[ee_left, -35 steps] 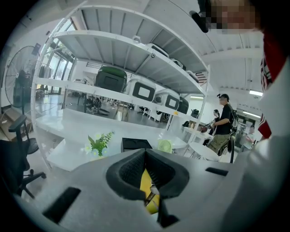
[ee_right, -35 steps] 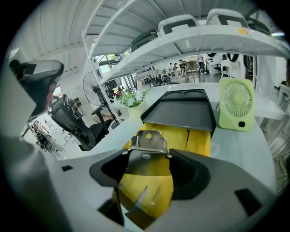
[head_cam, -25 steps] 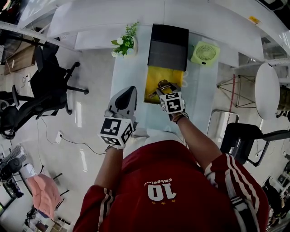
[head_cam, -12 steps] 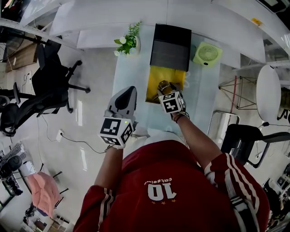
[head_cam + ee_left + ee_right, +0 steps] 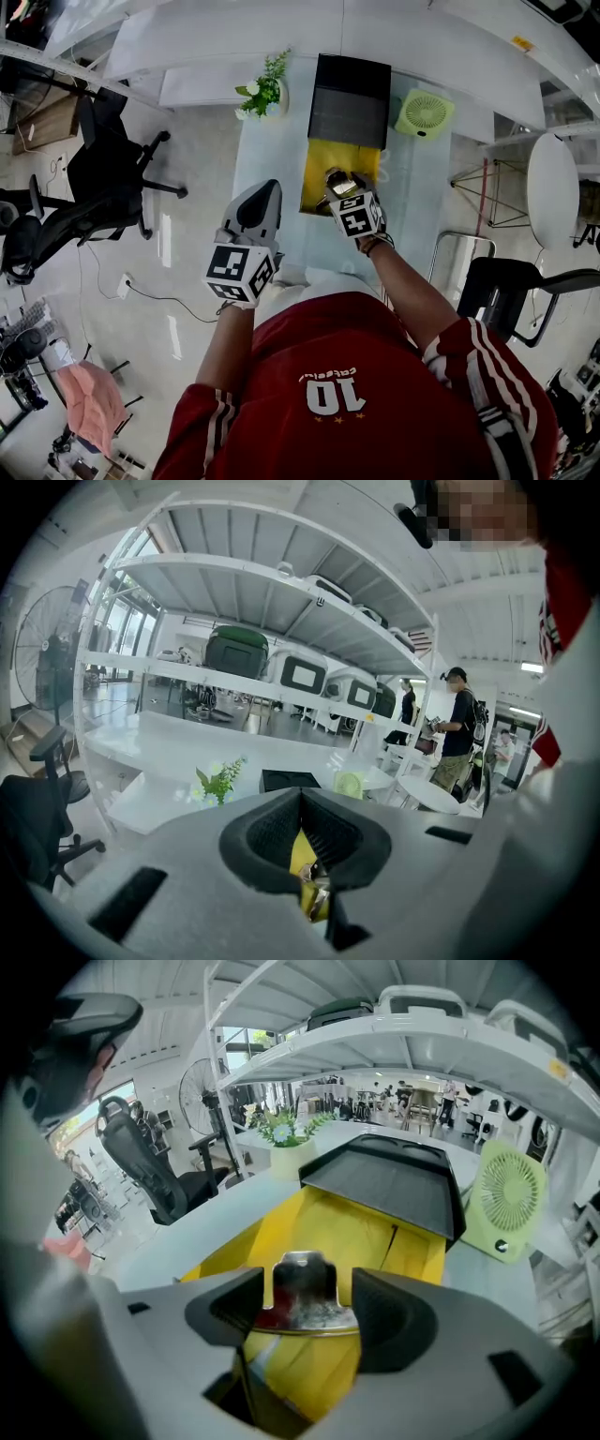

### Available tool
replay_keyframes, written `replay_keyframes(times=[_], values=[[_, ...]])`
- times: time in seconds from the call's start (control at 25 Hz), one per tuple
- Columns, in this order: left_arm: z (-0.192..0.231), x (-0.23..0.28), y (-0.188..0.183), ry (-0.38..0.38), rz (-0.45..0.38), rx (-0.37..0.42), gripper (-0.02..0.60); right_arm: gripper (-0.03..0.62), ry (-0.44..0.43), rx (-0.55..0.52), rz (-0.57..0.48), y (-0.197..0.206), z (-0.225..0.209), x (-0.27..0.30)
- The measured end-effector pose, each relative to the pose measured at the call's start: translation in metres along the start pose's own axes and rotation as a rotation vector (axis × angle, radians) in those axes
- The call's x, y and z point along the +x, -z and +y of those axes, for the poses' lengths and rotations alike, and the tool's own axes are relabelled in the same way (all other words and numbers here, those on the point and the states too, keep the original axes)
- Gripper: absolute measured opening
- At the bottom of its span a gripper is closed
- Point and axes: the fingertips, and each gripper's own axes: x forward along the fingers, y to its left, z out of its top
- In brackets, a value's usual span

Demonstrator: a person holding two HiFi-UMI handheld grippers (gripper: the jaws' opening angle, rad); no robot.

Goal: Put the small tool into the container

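Right gripper (image 5: pixel 306 1309) fingers clamp the small tool (image 5: pixel 302 1283), its base hidden between them, its narrow end pointing forward along them; just beyond lies the open yellow box (image 5: pixel 375 1237). Left gripper (image 5: pixel 300 803) fingers are pressed together, empty

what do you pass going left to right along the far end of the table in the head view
potted plant -> black lid -> green fan
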Motion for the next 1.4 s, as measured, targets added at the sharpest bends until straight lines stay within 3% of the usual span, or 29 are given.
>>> replay_keyframes(times=[0.4, 0.96, 1.4], values=[[-0.001, -0.016, -0.017, 0.027, -0.042, 0.024, -0.002, 0.288, 0.029, 0.036, -0.039, -0.001, -0.001, -0.032], [-0.019, -0.046, -0.052, 0.145, -0.073, 0.095, -0.002, 0.284, 0.133, 0.168, -0.151, -0.016, -0.003, -0.112], [-0.024, -0.09, -0.067, 0.19, -0.096, 0.129, -0.002, 0.281, 0.164, 0.227, -0.23, -0.021, 0.028, -0.174]])
